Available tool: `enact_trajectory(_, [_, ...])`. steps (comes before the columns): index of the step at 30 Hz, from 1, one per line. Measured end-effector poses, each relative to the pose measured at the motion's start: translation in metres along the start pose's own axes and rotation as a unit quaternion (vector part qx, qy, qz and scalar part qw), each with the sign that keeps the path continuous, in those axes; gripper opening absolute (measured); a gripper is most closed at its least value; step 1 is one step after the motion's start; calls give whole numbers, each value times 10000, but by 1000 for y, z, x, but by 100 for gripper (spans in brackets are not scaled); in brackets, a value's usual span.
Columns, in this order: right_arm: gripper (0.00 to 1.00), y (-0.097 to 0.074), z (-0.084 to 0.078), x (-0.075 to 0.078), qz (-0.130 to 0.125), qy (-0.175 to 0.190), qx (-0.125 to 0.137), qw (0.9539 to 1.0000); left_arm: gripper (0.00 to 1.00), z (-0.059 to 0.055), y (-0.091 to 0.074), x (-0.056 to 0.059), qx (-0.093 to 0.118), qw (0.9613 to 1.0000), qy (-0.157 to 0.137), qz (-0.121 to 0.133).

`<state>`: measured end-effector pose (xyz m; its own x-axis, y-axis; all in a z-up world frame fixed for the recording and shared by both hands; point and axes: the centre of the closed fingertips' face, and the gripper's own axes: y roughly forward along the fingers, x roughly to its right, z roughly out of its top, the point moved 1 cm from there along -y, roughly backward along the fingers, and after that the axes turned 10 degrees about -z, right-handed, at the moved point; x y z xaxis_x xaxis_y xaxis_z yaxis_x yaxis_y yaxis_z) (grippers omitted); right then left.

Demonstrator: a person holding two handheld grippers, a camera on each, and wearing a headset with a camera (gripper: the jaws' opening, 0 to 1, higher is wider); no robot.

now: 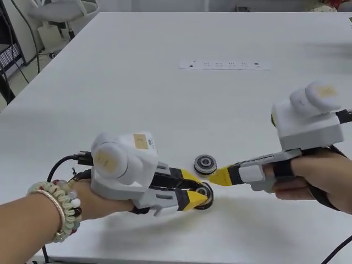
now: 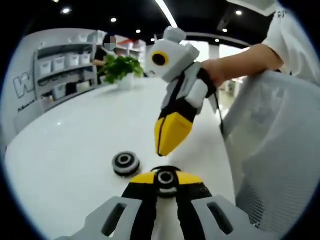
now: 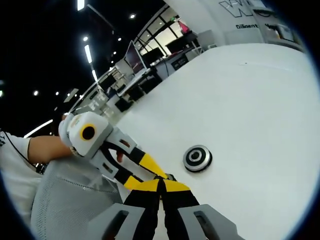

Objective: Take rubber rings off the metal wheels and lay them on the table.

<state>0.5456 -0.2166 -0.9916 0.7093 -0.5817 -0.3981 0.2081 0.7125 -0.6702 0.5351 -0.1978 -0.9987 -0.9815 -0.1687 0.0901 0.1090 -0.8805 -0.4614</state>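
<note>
A metal wheel with a black rubber ring sits near the table's front edge, and my left gripper is shut on it from the left. In the left gripper view the wheel is clamped between the yellow tips. My right gripper comes in from the right, shut, its tip just above and beside the held wheel. Its yellow tip hangs over the wheel. A second ringed wheel lies flat on the table just behind. My right gripper's tips meet near the left gripper's fingers.
A white power strip lies far back on the white table. An office chair stands beyond the table's far left corner. A black cable trails from the left gripper. A person's white shirt is close on the right.
</note>
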Motion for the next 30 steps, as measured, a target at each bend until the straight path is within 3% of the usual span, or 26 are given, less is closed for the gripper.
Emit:
enact_trajectory(4, [0,6,-12,1,-101,-330,-278,9990,14,0,0,0,-27,10000,17,1])
enact_trajectory(8, [8,9,-13,-1,-162,-471,-306,9983,14,0,0,0,-45,10000,48,1])
enact_trajectory(11, [8,13,-15,-3,-203,-584,-355,9975,14,0,0,0,-55,10000,60,1])
enact_trajectory(19, [6,12,-12,-2,-334,-755,-339,9960,14,0,0,0,-136,9998,113,14])
enact_trajectory(22, [0,8,-6,2,-468,-853,-236,9950,14,-1,0,-1,-191,9997,134,30])
enact_trajectory(23, [0,8,-3,0,-392,-766,-147,9962,14,-1,0,-1,-202,9997,121,31])
enact_trajectory(30, [0,7,-4,0,-385,-678,-198,9968,14,-1,-1,0,-303,9994,170,25])
